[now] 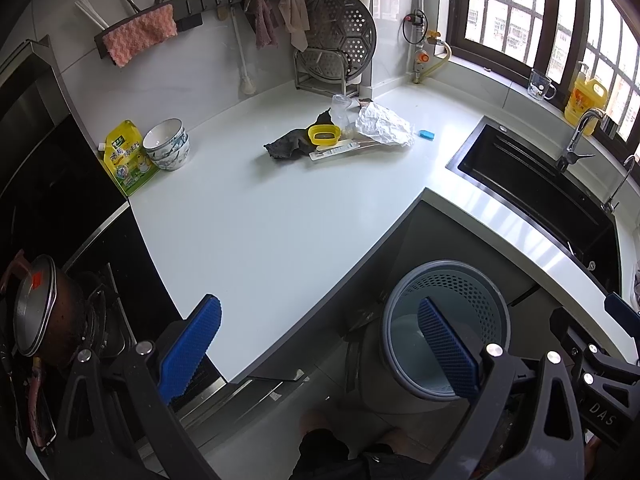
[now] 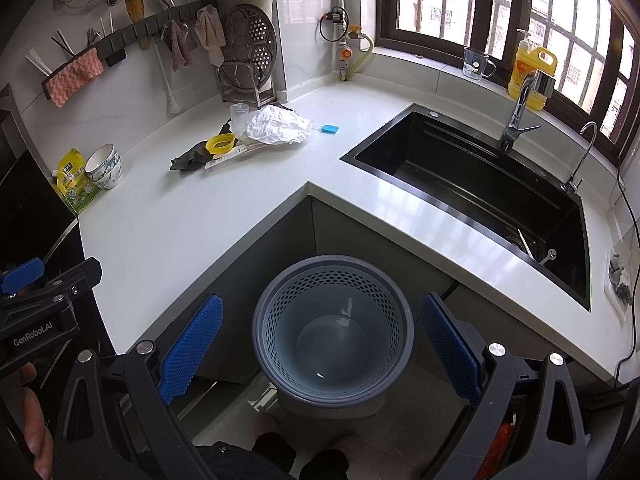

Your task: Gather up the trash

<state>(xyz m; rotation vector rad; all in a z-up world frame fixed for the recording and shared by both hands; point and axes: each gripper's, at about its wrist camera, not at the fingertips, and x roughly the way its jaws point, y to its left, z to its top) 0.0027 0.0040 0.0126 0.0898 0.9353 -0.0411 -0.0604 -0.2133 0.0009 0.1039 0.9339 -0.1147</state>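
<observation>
White L-shaped table is recorded, with a black sink set into its right run. On the floor in the inner corner a grey perforated trash bin stands; its liner appears bare, so nothing is judged collected yet.

Trash is seen clustered at the back of the table, well apart from both tools: crumpled white paper, a dark rag-like scrap, a long flat wrapper, a clear plastic cup, a yellow lid, and a small blue item just beside the paper.

Left hand-held gripper is noted released, jaws spread, nothing between them. Right hand-held gripper is likewise spread and unloaded, held above the bin.

Remaining: every piece is to be picked and dropped in.
</observation>
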